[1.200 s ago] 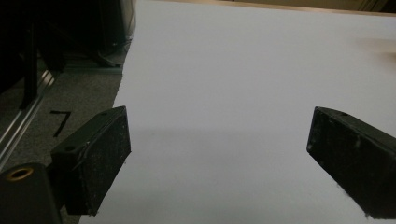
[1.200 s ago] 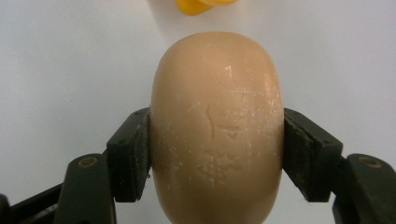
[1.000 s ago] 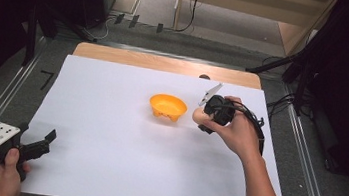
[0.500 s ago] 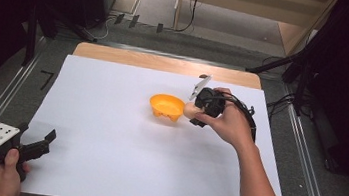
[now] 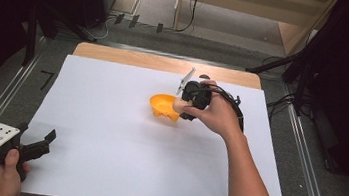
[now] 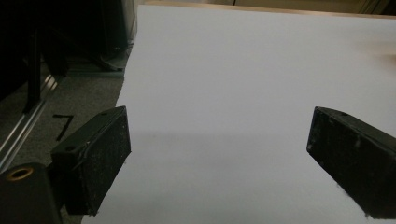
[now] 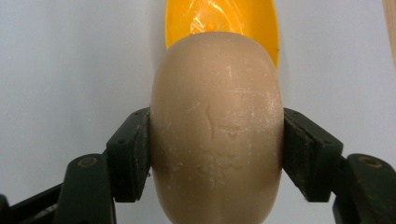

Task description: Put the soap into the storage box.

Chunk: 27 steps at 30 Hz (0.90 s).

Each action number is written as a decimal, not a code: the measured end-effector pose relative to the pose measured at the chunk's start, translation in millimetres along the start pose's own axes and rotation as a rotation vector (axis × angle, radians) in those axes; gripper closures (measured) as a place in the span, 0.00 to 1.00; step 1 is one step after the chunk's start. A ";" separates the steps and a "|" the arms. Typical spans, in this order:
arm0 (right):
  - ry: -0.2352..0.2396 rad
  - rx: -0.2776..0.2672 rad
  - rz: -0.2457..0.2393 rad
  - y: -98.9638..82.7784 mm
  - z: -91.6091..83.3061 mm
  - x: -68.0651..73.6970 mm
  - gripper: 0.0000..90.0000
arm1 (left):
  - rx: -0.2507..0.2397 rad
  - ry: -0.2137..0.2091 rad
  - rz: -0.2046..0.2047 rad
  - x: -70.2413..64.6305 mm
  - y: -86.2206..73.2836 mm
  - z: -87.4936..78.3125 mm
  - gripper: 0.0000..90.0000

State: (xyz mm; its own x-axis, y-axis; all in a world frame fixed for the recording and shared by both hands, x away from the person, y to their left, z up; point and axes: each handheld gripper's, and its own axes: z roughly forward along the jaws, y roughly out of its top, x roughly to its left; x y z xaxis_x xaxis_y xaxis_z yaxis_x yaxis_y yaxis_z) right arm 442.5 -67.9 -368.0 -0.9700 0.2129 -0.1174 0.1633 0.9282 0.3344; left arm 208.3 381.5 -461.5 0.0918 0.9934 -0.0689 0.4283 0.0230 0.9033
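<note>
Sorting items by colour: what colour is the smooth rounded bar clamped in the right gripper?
Pale beige smooth rounded bar, clearest in the right gripper view.

The right tool [image 7: 216, 154] presses its two black jaws on the sides of a beige, rounded soap bar [image 7: 216, 126]. Behind the bar is an orange bowl [image 7: 224, 18], partly covered by it. Under both lies the white bench [image 7: 70, 70].

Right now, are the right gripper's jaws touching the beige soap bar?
Touching. In the right gripper view, both pads press flat against the sides of the beige soap bar, no gap either side.
</note>
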 end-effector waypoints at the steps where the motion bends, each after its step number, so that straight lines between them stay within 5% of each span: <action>1: 0.001 -0.002 0.003 2.4 0.2 -0.1 0.36 | 0.000 0.000 0.000 0.0 0.0 0.0 0.08; 27: 0.019 0.043 -0.038 43.8 28.0 -10.8 0.36 | -0.001 -0.004 0.000 0.5 -0.1 -0.6 0.08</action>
State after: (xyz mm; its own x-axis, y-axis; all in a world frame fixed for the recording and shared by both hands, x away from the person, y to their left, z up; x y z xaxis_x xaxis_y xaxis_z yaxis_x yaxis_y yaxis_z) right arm 465.2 -21.0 -378.2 -0.9788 0.1720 -0.1109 0.1337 0.9477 0.2899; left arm 207.7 382.0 -461.3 0.0954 0.9929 -0.0707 0.4271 0.0234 0.9039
